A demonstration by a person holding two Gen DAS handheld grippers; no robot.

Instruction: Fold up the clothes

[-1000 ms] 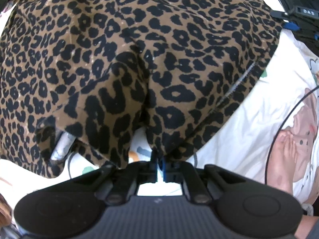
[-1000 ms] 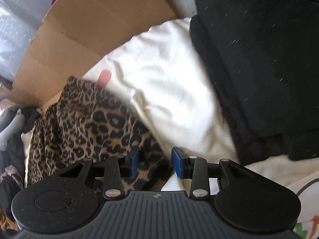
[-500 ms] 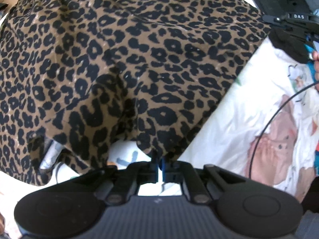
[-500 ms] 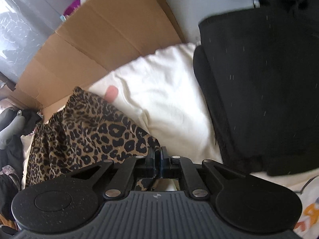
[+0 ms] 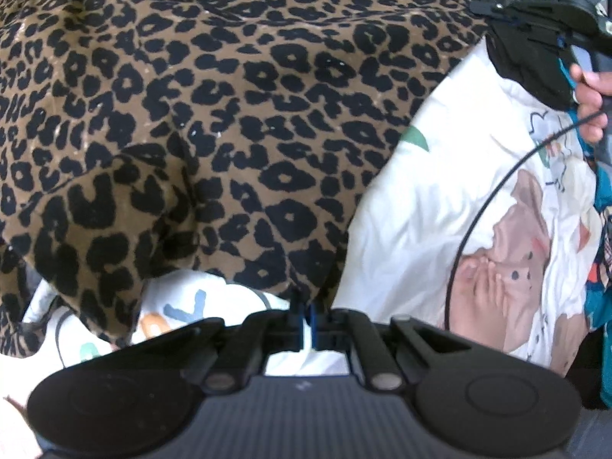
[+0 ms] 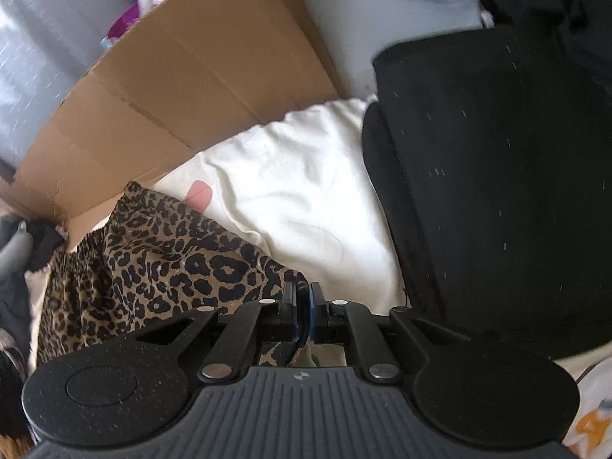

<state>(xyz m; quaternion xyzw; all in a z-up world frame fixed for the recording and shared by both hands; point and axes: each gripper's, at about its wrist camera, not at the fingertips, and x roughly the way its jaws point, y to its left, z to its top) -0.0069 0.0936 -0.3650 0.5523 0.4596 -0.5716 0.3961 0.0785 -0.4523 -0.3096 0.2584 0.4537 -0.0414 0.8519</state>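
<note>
My left gripper (image 5: 306,319) has its jaws clenched on the near edge of the leopard-print garment (image 5: 229,107), which spreads over a printed white bedsheet (image 5: 440,210). My right gripper (image 6: 303,306) pinches another edge of it, jaws easing apart slightly, beside a folded black garment (image 6: 497,191) and cardboard (image 6: 172,95).

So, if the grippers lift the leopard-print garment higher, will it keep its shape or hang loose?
The leopard-print garment probably hangs loose: it already drapes in soft folds from the left gripper. It looks thin and light. The edge pinched in the right gripper bunches easily, so it may slip.
</note>
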